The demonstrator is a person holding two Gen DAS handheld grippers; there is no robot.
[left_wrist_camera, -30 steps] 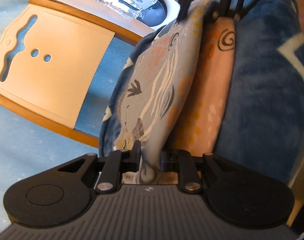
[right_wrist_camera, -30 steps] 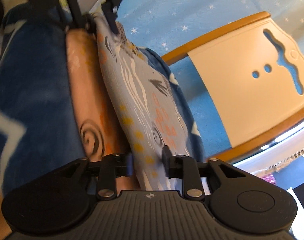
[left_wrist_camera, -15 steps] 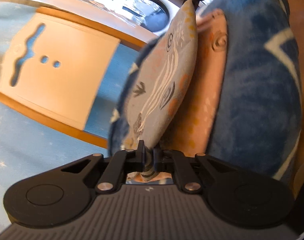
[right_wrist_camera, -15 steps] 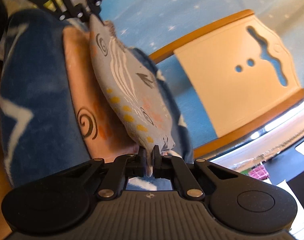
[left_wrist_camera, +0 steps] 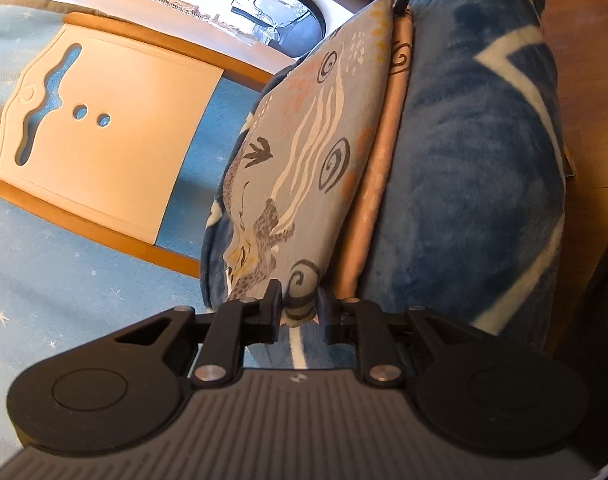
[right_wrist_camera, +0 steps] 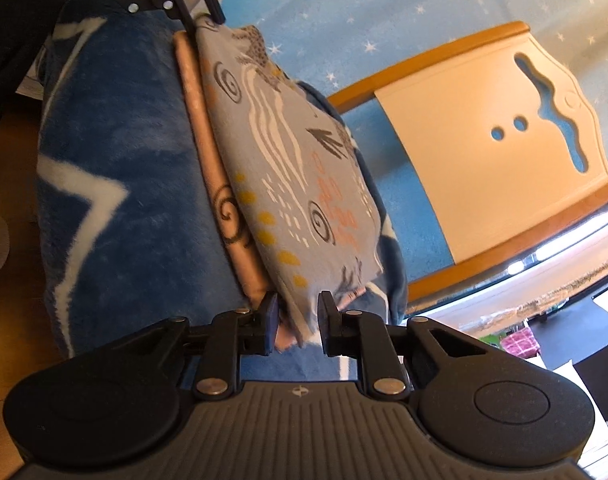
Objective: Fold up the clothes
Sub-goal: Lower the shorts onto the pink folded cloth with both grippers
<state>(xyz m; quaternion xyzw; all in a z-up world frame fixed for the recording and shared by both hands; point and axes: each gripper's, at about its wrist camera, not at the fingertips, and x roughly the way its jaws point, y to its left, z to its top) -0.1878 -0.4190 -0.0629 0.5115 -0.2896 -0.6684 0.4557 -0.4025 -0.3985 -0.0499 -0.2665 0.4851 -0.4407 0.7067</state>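
Two hand-held grippers, left (left_wrist_camera: pixel 298 306) and right (right_wrist_camera: pixel 298 312), face each other with jaws parted around opposite ends of a folded grey patterned cotton garment (left_wrist_camera: pixel 316 152). It lies on a fluffy blue blanket with white stars (left_wrist_camera: pixel 476 168), beside a pale wooden chair back (left_wrist_camera: pixel 116 140). Releasing cleanly likely means backing both grippers straight outward, leaving the fold undisturbed.

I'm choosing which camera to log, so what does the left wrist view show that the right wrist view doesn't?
Only the left wrist view shows a round washer door beyond the chair. Only the right wrist view shows a pink checked item on a dark surface. Both show the garment lying on the blue blanket, the chair back and the starry carpet. The left gripper and right gripper each sit open around a garment edge.
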